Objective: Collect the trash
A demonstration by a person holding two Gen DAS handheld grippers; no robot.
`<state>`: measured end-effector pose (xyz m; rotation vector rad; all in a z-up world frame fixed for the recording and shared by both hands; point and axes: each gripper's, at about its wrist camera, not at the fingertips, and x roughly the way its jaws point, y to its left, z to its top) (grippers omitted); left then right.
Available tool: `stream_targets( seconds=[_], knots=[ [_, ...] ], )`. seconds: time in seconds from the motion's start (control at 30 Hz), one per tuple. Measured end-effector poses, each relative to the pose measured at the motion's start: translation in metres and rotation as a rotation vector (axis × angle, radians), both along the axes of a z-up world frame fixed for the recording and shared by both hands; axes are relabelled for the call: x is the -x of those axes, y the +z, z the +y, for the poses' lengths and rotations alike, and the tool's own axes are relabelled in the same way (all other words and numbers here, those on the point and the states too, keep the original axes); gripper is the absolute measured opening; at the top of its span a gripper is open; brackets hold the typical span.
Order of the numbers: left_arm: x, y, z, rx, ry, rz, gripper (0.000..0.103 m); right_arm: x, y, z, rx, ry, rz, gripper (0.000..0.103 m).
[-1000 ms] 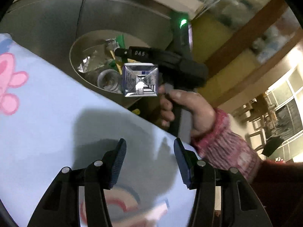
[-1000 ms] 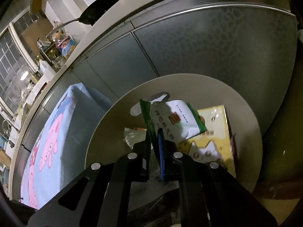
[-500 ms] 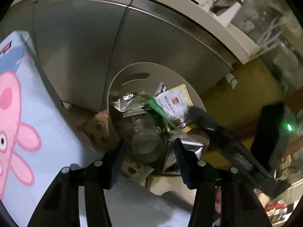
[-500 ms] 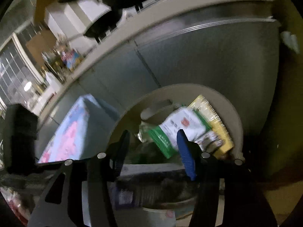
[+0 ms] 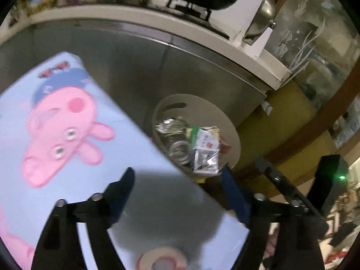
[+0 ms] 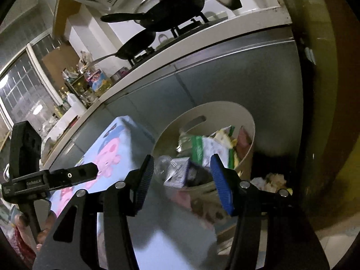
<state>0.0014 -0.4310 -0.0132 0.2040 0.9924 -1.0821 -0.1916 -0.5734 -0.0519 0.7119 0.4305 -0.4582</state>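
— Any way into the bin (image 6: 244, 121)?
— From above; its mouth is open, though trash (image 6: 209, 148) fills it high. The cabinet front (image 6: 236, 74) blocks behind, the table's corner (image 6: 126, 123) crowds beside.

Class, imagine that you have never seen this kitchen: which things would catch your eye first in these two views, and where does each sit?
The pink cartoon pig on the pale blue cloth stands out, filling the left of the left wrist view. Beside the cloth's edge, against the grey cabinet front, stands a round beige bin heaped with wrappers, a green and white packet on top. Black frying pans sit on the stove above.
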Motion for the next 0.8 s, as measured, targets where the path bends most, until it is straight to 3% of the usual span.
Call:
stream_targets(
  seconds=[0.2,0.3,0.4,0.6,0.8],
  knots=[
    [0.02,0.027,0.054,-0.012,0.078,-0.15,0.099,0.013,0.023,0.046,-0.048,0.024,-0.046,0.067],
    [0.03,0.04,0.077,-0.001,0.109,-0.217,0.099,0.015,0.037,0.071,-0.051,0.049,-0.06,0.068],
    [0.041,0.05,0.098,-0.005,0.137,-0.264,0.099,0.022,0.049,0.094,-0.035,0.051,-0.069,0.078],
    [0.059,0.06,0.132,-0.049,0.193,-0.357,0.099,0.029,0.071,0.135,-0.004,0.066,-0.072,0.082],
    [0.07,0.064,0.16,-0.049,0.232,-0.394,0.099,0.038,0.086,0.162,0.032,0.078,-0.08,0.082]
  ],
)
